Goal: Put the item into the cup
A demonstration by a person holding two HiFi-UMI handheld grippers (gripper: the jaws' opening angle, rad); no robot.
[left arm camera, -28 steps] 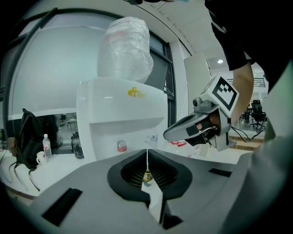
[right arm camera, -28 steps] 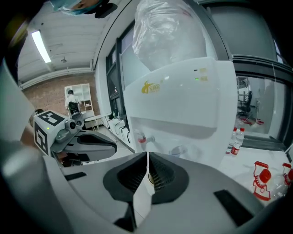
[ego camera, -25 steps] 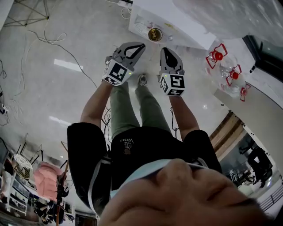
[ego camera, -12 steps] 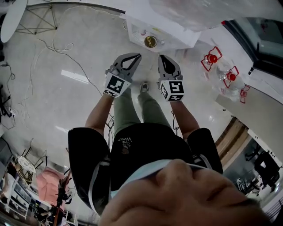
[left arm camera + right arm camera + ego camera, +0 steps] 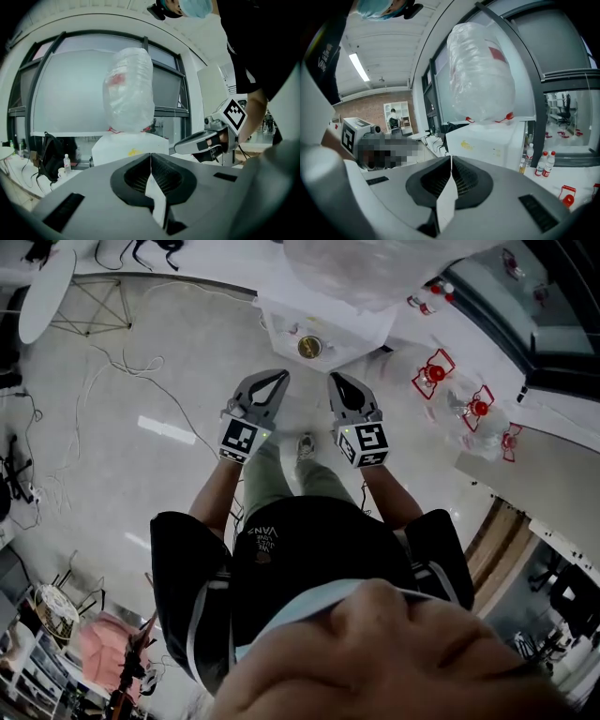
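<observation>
In the head view a round brownish cup [image 5: 308, 346] stands on a white box-like stand [image 5: 352, 329], seen from above. A big clear plastic bag [image 5: 366, 268] sits on the stand beside it. My left gripper [image 5: 280, 377] and right gripper [image 5: 334, 381] are held side by side just short of the stand, both shut and empty. In the left gripper view the jaws [image 5: 151, 155] meet with nothing between them, facing the stand [image 5: 129, 145] and the bag [image 5: 129, 89]. The right gripper view shows its jaws [image 5: 451, 158] closed too. I cannot make out the item.
Red-capped water bottles [image 5: 433, 373] lie on the floor to the right, more bottles [image 5: 543, 164] beside the stand. Cables [image 5: 103, 362] trail over the glossy floor at the left, near a round table [image 5: 42, 287]. A window wall [image 5: 70, 89] is behind the stand.
The whole head view has shifted, so the stand and both grippers sit lower in the picture. Both grippers stay shut and side by side, at much the same distance from the cup.
</observation>
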